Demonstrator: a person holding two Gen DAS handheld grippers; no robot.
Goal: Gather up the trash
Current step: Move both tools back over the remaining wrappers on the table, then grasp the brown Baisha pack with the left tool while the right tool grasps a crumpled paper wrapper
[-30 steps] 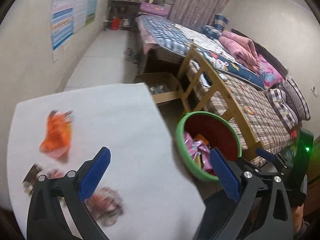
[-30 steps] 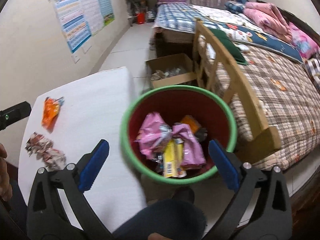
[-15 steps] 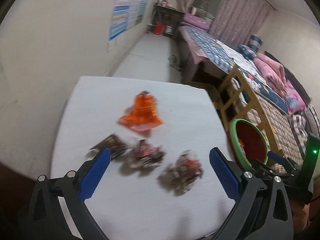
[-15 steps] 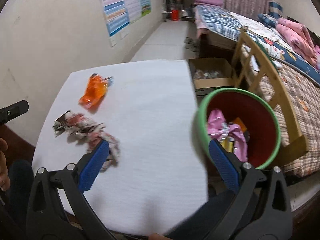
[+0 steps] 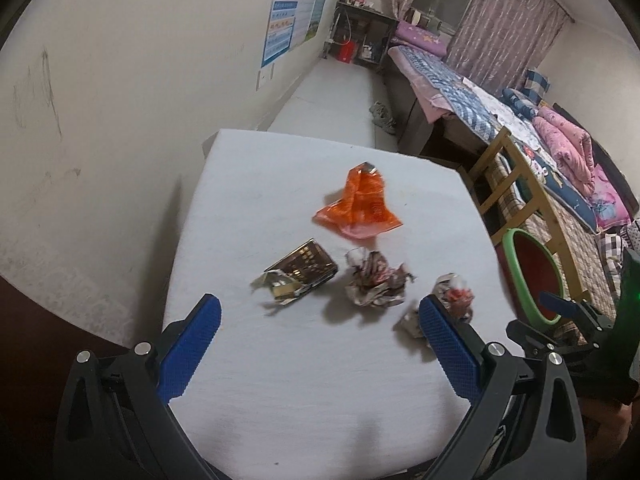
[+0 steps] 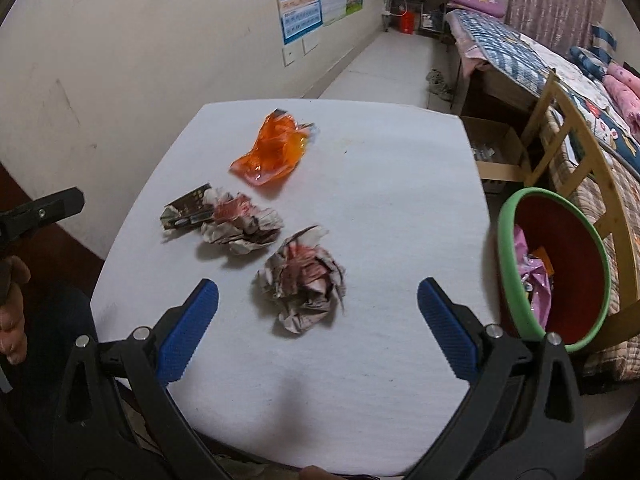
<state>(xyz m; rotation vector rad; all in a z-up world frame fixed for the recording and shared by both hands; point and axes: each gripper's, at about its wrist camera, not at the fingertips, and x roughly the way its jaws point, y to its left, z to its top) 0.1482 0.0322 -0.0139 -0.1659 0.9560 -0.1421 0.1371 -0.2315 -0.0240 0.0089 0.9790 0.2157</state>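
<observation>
White tabletop [image 5: 280,380] fills the left wrist view; the left gripper [image 5: 318,344] gapes wide and empty, with a dark wrapper [image 5: 298,274], a crumpled paper ball [image 5: 376,284] and an orange wrapper [image 5: 360,208] ahead of its tips, and a second ball [image 5: 454,298] touching behind the right-hand blue pad. From the right wrist, the right gripper [image 6: 318,326] also stands wide, that ball [image 6: 304,276] between its tips, the green-rimmed bin [image 6: 508,248] off the table's edge beyond the right-hand finger.
</observation>
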